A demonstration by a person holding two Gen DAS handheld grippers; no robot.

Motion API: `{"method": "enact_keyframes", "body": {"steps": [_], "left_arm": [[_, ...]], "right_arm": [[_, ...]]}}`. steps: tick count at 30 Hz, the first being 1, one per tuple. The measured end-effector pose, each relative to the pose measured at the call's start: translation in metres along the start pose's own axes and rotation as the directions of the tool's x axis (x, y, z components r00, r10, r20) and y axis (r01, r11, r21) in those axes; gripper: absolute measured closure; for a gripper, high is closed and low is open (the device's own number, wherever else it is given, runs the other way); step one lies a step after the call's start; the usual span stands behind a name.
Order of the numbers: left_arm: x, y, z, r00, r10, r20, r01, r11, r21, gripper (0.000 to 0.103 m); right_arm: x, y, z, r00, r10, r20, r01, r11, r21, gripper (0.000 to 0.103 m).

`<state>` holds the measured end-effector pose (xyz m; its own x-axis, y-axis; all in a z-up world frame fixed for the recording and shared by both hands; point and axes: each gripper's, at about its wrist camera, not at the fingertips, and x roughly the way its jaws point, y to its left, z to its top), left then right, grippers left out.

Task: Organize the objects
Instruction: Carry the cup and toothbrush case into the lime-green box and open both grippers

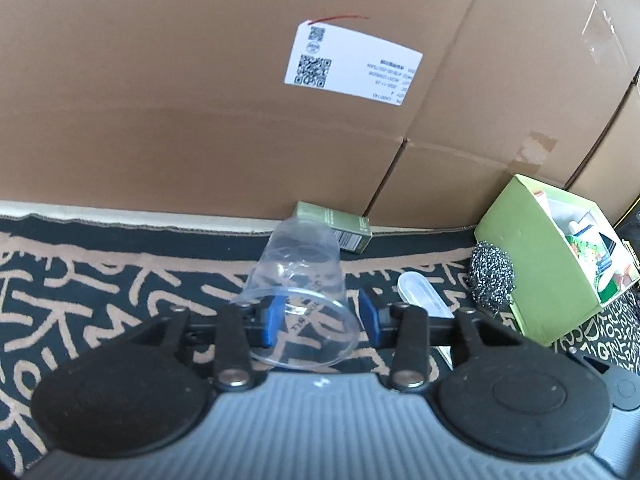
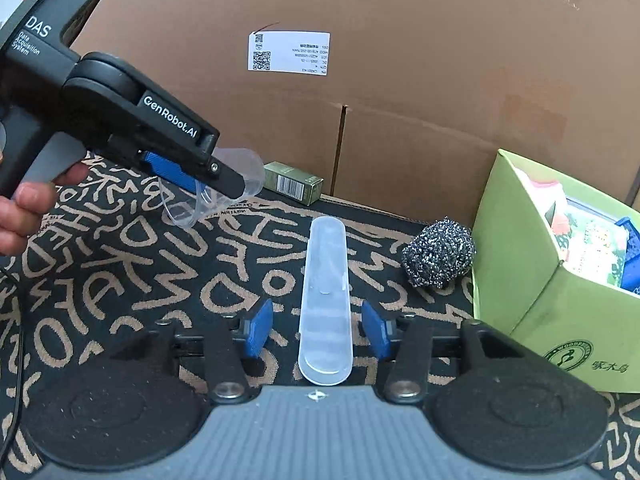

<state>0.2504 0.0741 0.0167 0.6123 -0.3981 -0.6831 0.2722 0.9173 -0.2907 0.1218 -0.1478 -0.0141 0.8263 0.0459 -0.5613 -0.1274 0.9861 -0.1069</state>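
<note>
A clear plastic cup (image 1: 298, 276) lies tilted between the blue pads of my left gripper (image 1: 320, 320), mouth toward the camera; the pads stand apart around its rim. In the right wrist view the left gripper (image 2: 200, 178) holds the cup (image 2: 236, 184) above the patterned cloth. A long translucent plastic case (image 2: 326, 300) lies on the cloth between the open pads of my right gripper (image 2: 318, 330); neither pad touches it. The case also shows in the left wrist view (image 1: 424, 294).
A green open box (image 2: 532, 280) with packets inside stands at the right. A steel wool scrubber (image 2: 438, 254) lies beside it. A small green carton (image 2: 294, 182) lies against the large cardboard box (image 2: 400, 80) at the back.
</note>
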Motion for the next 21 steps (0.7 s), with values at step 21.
{"method": "enact_keyframes", "body": {"steps": [21], "left_arm": [[-0.045, -0.055, -0.006, 0.988, -0.026, 0.153, 0.013, 0.996, 0.087, 0.096]], "right_arm": [[-0.047, -0.020, 0.008, 0.983, -0.006, 0.183, -0.011, 0.996, 0.091, 0.072]]}}
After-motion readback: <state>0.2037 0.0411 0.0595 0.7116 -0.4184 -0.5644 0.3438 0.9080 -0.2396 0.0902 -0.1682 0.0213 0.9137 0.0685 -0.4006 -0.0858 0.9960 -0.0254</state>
